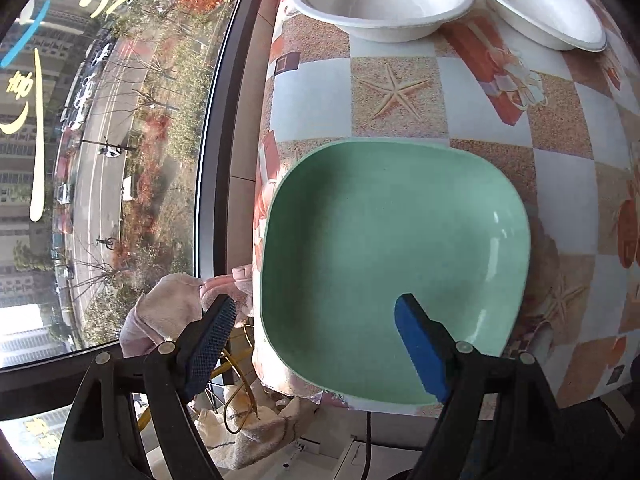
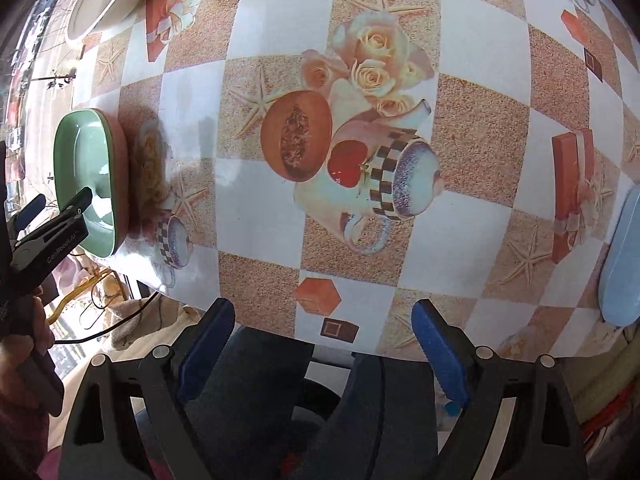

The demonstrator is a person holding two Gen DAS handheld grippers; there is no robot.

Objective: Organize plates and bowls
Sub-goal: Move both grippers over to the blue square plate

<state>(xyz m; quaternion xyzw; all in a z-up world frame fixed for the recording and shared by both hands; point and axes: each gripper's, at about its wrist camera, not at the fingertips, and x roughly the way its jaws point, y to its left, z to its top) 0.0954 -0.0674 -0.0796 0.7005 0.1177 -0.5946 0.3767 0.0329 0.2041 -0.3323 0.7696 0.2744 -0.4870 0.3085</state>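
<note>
Currently left gripper [image 1: 316,344] spread wide, straddling the near-left rim of the green square plate [image 1: 384,248]; right gripper [image 2: 324,344] also spread, empty, well apart.

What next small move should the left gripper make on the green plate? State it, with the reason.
Probably ease the left gripper forward a little and close on the green plate at its near-left rim. The jaws are open and straddle that rim, one finger over the plate's inside and the other off the table edge, gripping nothing. The right gripper is open and far away.
</note>
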